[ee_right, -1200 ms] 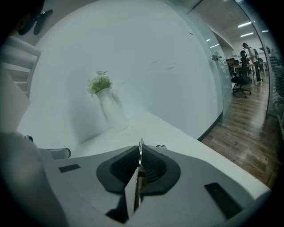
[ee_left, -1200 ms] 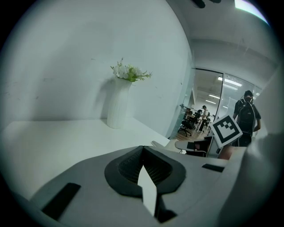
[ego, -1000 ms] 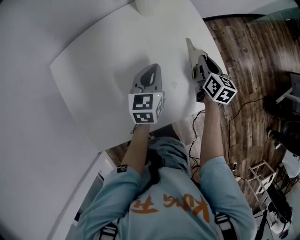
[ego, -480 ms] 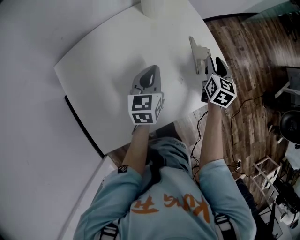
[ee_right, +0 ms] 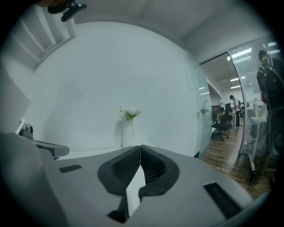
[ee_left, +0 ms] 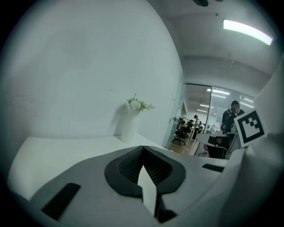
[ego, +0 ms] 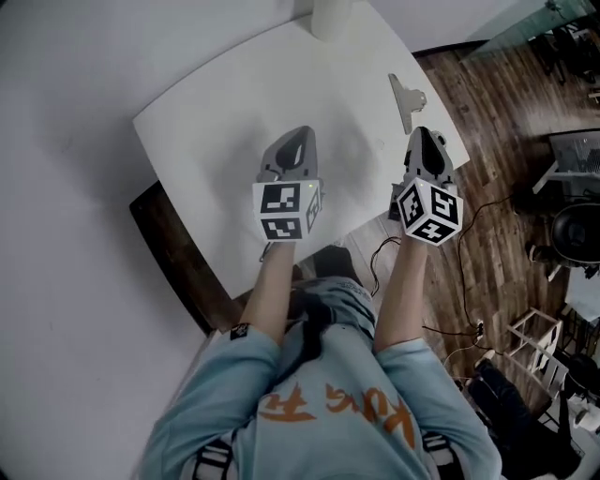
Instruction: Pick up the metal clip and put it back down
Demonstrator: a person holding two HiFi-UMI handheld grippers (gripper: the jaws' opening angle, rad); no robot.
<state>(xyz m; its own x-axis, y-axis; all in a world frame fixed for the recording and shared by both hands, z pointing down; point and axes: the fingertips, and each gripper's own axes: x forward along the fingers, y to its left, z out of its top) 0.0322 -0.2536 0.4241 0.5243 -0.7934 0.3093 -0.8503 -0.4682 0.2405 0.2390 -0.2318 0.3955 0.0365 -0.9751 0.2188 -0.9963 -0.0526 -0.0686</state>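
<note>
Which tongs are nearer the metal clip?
Right. The right tongs, jaws closing on nothing, sit just short of the metal clip; the left tongs are farther off to its left.

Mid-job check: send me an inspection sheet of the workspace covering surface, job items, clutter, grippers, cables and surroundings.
Surface: white table with rounded corners.
Job's things: metal clip lies on the table near its right edge, ahead of the right gripper, not held.
Clutter: white vase with flowers at the table's far edge.
Grippers: left gripper jaws together, nothing between them; right gripper jaws closing, nothing between them.
Cables: black cables trail on the floor by the table's near right side.
Surroundings: dark wood floor; glass-walled office with chairs and people beyond.
</note>
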